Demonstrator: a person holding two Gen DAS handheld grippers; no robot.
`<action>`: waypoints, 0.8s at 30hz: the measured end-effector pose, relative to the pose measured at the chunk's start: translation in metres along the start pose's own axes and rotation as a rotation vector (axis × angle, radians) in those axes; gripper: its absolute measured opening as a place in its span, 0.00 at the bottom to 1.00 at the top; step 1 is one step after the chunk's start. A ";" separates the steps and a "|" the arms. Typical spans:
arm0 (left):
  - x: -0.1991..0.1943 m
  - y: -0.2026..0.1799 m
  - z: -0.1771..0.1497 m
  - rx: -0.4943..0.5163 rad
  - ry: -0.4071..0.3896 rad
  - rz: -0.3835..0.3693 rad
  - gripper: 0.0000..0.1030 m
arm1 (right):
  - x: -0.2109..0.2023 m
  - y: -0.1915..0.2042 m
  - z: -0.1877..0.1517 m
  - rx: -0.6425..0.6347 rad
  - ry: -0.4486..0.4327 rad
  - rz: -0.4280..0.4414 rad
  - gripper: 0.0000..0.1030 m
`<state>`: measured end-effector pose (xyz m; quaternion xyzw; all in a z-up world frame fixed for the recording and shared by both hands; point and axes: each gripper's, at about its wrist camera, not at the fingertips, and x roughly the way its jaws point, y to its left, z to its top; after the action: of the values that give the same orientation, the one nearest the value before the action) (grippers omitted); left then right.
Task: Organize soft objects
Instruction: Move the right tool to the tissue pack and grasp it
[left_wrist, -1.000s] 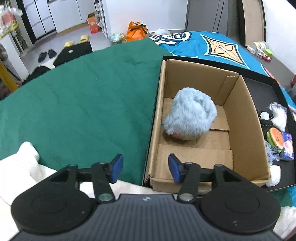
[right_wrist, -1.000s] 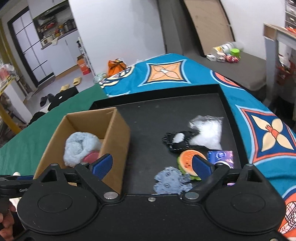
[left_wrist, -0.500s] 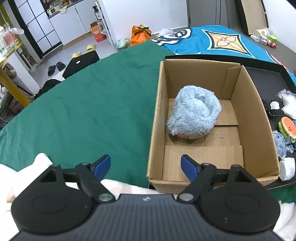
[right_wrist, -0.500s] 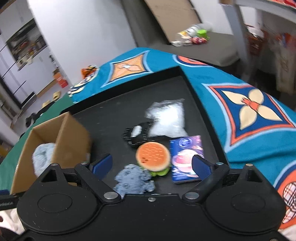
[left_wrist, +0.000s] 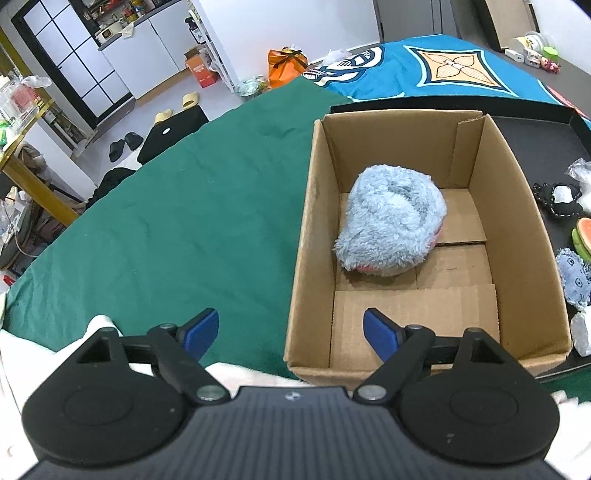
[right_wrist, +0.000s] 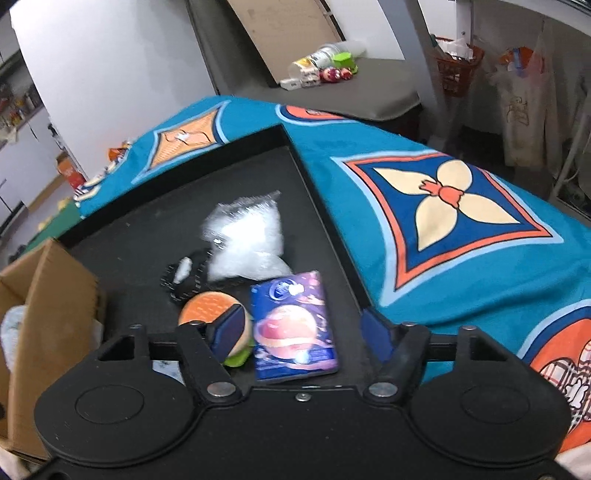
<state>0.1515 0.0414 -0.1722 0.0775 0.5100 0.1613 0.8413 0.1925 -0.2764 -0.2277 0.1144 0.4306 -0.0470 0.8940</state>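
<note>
A cardboard box (left_wrist: 517, 229) stands on the table with a fluffy light-blue plush (left_wrist: 391, 225) inside it. My left gripper (left_wrist: 291, 328) hovers open above the box's near left corner, holding nothing. On the black tray (right_wrist: 147, 236) beside the box lie a purple pack printed with planets (right_wrist: 291, 295), a burger plush (right_wrist: 207, 308), a black soft toy (right_wrist: 184, 277) and a clear bag of white stuffing (right_wrist: 247, 236). My right gripper (right_wrist: 301, 330) is low over the planet pack. Its jaws are closing with the pack between them, and the pads stand clear of its sides.
A green cloth (left_wrist: 166, 221) covers the table left of the box, and a blue patterned cloth (right_wrist: 443, 199) lies right of the tray. A blue knitted piece (left_wrist: 574, 277) sits on the tray near the box. White fabric (left_wrist: 99, 325) lies at the near edge.
The left jaws opened wide and the view drew slightly back from the box. The right gripper swung right and down from the box onto the planet pack, and its jaws narrowed.
</note>
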 end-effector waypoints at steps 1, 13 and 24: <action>0.000 0.000 0.001 -0.001 0.001 0.002 0.82 | 0.003 -0.001 -0.001 -0.003 0.008 -0.002 0.59; -0.001 -0.008 0.004 0.026 0.011 0.039 0.82 | 0.018 0.014 -0.009 -0.119 0.075 0.000 0.56; -0.004 -0.006 0.004 0.018 0.003 0.031 0.82 | 0.013 0.015 -0.011 -0.151 0.080 -0.006 0.19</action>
<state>0.1545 0.0343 -0.1694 0.0929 0.5115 0.1697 0.8372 0.1951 -0.2586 -0.2421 0.0473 0.4686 -0.0126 0.8821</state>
